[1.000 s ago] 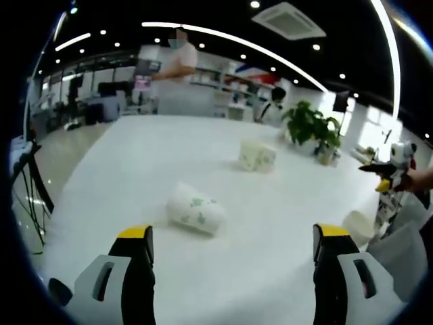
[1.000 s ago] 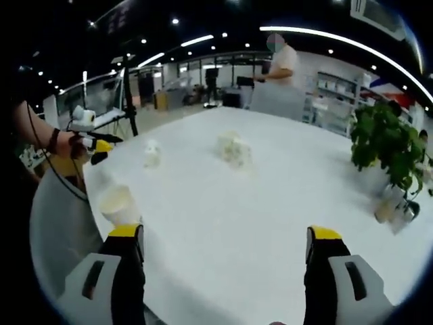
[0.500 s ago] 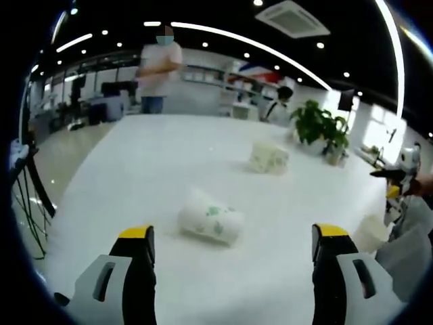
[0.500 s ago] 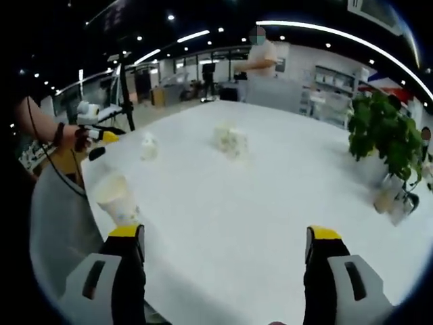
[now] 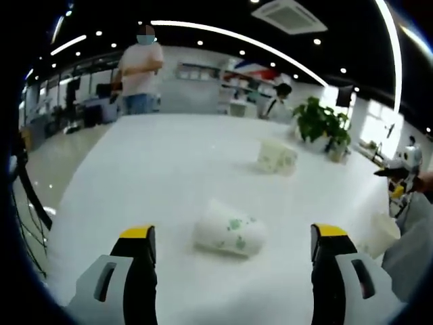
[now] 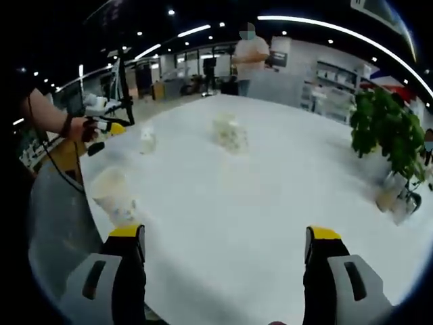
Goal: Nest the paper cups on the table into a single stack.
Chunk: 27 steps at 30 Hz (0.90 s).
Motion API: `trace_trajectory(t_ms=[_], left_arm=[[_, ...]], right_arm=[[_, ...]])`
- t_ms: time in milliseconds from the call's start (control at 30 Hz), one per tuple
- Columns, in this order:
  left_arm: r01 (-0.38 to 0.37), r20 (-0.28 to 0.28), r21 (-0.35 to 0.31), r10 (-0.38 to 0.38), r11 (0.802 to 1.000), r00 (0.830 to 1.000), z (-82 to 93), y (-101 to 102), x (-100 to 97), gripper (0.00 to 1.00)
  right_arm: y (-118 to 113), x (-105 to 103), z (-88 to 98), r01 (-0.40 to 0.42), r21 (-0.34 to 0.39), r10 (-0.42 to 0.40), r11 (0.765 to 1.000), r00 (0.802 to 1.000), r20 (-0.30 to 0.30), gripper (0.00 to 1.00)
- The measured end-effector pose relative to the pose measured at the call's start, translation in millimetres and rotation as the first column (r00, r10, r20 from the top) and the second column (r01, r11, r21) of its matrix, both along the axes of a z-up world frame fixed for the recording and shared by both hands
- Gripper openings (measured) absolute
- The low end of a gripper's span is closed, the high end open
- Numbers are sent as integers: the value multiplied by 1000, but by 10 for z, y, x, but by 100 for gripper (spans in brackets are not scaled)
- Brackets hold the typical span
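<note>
Here, a white table (image 5: 169,156), large and pale, with several paper cups spread across it.

Hard to make out: the cup at the table's near edge in the right gripper view (image 6: 114,200) is blurred, upright as far as can be told, its printed pattern unreadable. The small cup (image 6: 147,140) further off in that view is too small and soft to judge; whether it stands or lies cannot be told. The pale cluster mid-table (image 6: 229,132) looks like two cups side by side, though the outline is unclear. In the left gripper view a cup at the right edge (image 5: 382,232) is partly cut off by a grey sleeve (image 5: 413,244).

Count, left gripper view — one cup lying on its side (image 5: 230,235) with a green print, between and just ahead of the jaws; one pair of cups (image 5: 276,157) further back, near a potted plant (image 5: 323,125); one cup at the right edge.

Left gripper (image 5: 230,254): jaws wide apart, holding nothing, hovering over the table. Right gripper (image 6: 226,254): jaws likewise spread, nothing between them. The left gripper appears far left in the right gripper view, held in a hand (image 6: 86,127).

One person (image 5: 139,71) stands beyond the table's far end. One potted plant at the table's side.
</note>
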<state>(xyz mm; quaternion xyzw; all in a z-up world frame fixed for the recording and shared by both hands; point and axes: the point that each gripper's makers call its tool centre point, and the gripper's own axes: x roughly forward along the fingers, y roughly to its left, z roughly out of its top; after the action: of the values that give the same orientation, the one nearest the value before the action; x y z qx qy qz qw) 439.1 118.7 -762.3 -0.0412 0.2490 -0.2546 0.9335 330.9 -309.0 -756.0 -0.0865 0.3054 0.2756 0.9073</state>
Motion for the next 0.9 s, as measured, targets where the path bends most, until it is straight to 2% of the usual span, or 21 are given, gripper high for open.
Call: trace_trajectory(t_ms=[133, 300, 600, 900], left_arm=[[26, -8, -4, -26, 1000, 1000, -40, -21, 52, 91], [43, -13, -10, -43, 999, 999, -76, -31, 121, 89], [76, -36, -34, -77, 997, 996, -182, -70, 120, 81], [104, -44, -54, -107, 993, 993, -197, -100, 113, 70]], right_arm=[[13, 20, 0, 14, 19, -14, 1000, 1000, -5, 97], [-4, 21, -45, 6, -1, -6, 1000, 1000, -12, 97], [-46, 32, -59, 27, 4, -27, 1000, 1000, -17, 97], [-44, 7, -69, 29, 4, -29, 1000, 999, -22, 97]])
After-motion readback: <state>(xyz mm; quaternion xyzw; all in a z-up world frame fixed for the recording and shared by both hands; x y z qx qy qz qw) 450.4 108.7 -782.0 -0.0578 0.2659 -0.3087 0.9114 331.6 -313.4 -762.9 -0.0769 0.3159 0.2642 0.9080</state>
